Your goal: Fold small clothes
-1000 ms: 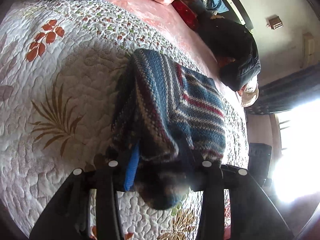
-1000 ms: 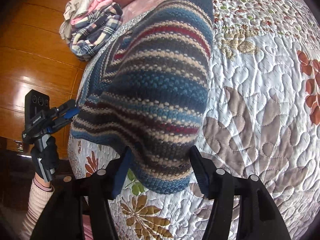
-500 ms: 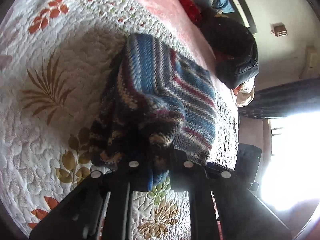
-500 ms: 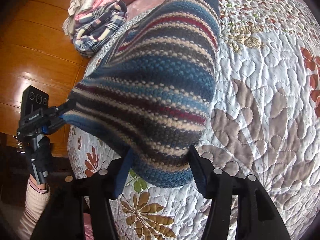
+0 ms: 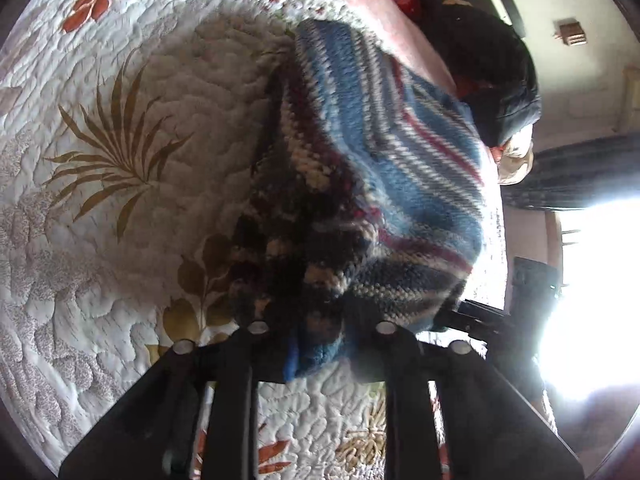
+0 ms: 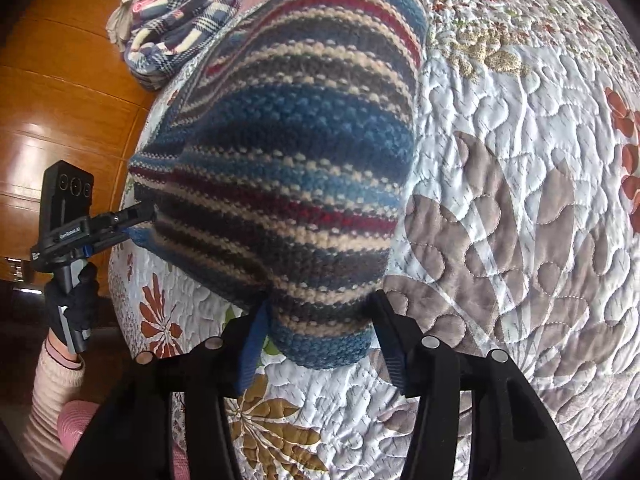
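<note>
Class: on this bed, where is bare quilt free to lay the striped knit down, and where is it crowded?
Free: the quilt right of the knit, and the palm-leaf patch on its other side. Crowded: the head end with the plaid pile, and the dark coat along the far edge.

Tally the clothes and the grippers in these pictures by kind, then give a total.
Striped knitted garment: 1
Pile of folded clothes, pieces too bunched to count: 1
Dark jacket: 1
Grippers: 2, the left gripper and the right gripper
Total: 5
</note>
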`<state>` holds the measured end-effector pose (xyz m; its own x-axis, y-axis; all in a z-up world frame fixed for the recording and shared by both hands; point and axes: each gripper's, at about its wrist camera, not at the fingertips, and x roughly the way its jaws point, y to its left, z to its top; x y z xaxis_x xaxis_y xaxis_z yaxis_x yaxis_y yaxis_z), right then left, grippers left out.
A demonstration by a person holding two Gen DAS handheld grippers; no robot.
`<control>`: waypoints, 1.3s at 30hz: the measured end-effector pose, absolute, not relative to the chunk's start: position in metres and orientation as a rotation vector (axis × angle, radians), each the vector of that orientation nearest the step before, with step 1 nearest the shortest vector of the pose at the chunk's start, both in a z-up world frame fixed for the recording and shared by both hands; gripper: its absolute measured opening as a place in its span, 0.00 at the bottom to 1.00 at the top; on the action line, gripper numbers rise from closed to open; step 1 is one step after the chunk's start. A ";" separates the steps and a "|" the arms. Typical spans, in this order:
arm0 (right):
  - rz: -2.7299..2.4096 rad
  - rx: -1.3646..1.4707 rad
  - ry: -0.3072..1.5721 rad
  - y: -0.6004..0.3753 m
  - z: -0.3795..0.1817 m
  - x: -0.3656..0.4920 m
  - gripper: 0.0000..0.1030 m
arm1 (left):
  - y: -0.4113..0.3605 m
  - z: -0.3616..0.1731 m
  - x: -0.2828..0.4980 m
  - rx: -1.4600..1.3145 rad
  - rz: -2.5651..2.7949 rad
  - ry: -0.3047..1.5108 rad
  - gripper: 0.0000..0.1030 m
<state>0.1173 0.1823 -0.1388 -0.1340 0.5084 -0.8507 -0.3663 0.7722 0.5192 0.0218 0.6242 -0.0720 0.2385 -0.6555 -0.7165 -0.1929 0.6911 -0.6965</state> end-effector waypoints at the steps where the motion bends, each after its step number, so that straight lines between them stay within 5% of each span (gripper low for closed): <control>1: 0.768 0.128 1.523 0.181 -0.134 0.119 0.52 | 0.631 -0.065 0.018 -0.790 -0.374 1.303 0.41; 5: 0.778 0.161 1.481 0.175 -0.116 0.129 0.60 | 0.655 -0.042 0.019 -0.805 -0.359 1.206 0.55; 12: 0.769 0.222 1.465 0.180 -0.110 0.143 0.60 | 0.662 -0.067 0.067 -0.872 -0.266 1.247 0.55; 15: 0.765 0.194 1.468 0.186 -0.113 0.142 0.60 | 0.657 -0.083 0.082 -0.919 -0.244 1.264 0.40; 16: 0.762 0.184 1.468 0.187 -0.114 0.142 0.60 | 0.655 -0.082 0.087 -0.926 -0.252 1.254 0.19; 21: 0.760 0.160 1.478 0.190 -0.123 0.140 0.60 | 0.631 -0.049 0.097 -0.697 -0.321 1.125 0.14; 27: 0.759 0.141 1.494 0.192 -0.132 0.136 0.60 | 0.641 -0.091 0.105 -0.677 -0.219 1.268 0.13; 30: 0.760 0.151 1.498 0.190 -0.130 0.138 0.60 | 0.646 -0.082 0.101 -0.729 -0.255 1.229 0.20; 31: 0.761 0.164 1.493 0.187 -0.128 0.140 0.60 | 0.648 -0.078 0.099 -0.722 -0.268 1.217 0.29; 32: 0.766 0.185 1.482 0.184 -0.125 0.142 0.60 | 0.648 -0.075 0.099 -0.717 -0.275 1.214 0.51; 34: 0.772 0.232 1.459 0.176 -0.118 0.149 0.66 | 0.650 -0.069 0.097 -0.711 -0.279 1.190 0.72; 39: 0.754 0.317 1.438 0.166 -0.114 0.168 0.76 | 0.653 -0.085 0.106 -0.776 -0.346 1.225 0.77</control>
<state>0.1683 0.1661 -0.1140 -0.0437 0.6349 -0.7714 -0.2740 0.7349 0.6204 0.1064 0.6526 -0.0850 0.3294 -0.6250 -0.7078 -0.1620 0.7011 -0.6944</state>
